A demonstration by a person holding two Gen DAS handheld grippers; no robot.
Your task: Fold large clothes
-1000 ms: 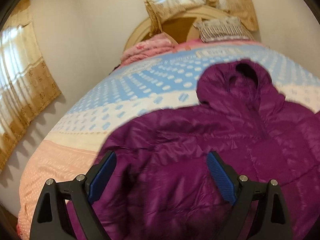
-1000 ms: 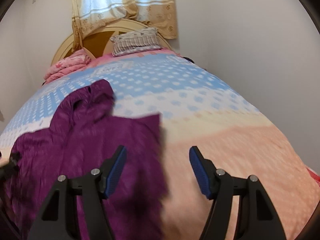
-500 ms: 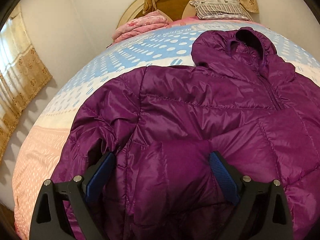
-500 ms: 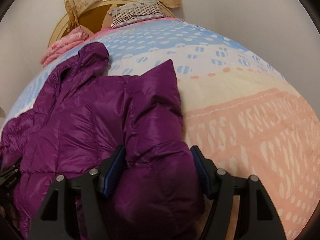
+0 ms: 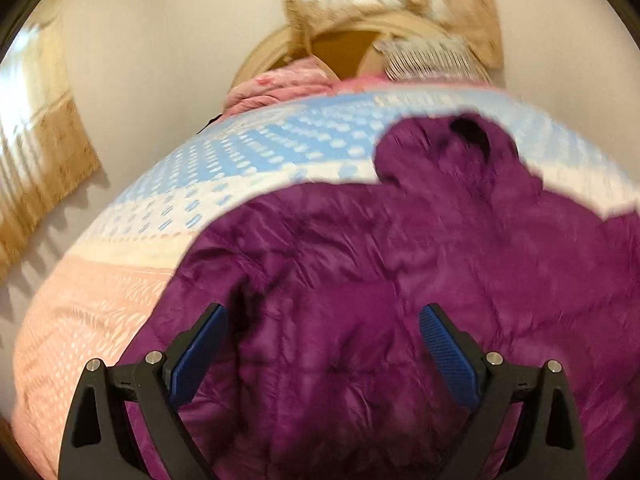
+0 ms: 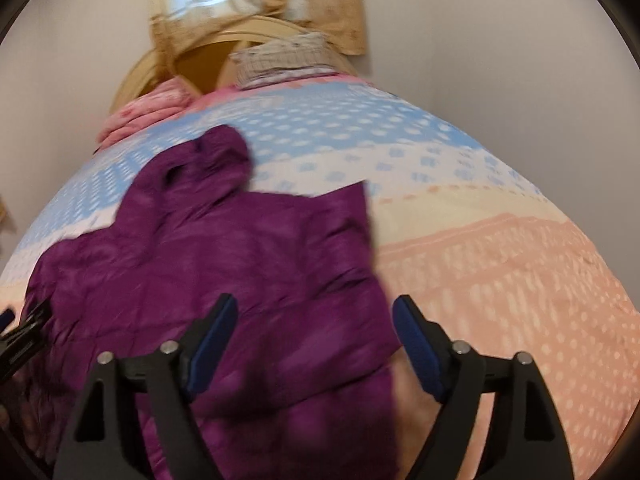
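A purple hooded puffer jacket lies spread on the bed, hood toward the headboard. It also shows in the right wrist view. My left gripper is open and empty above the jacket's left side, with a folded-in sleeve below it. My right gripper is open and empty above the jacket's right edge. The left gripper's tip shows at the left edge of the right wrist view. Both views are motion-blurred.
The bed cover is peach near me and blue-dotted farther off. A folded pink quilt and a striped pillow lie by the rounded headboard. Walls flank both sides; curtains hang on the left.
Both grippers have lifted and pulled back from the jacket since half a second ago; the view is higher and blurred. The jacket stays on the bed.
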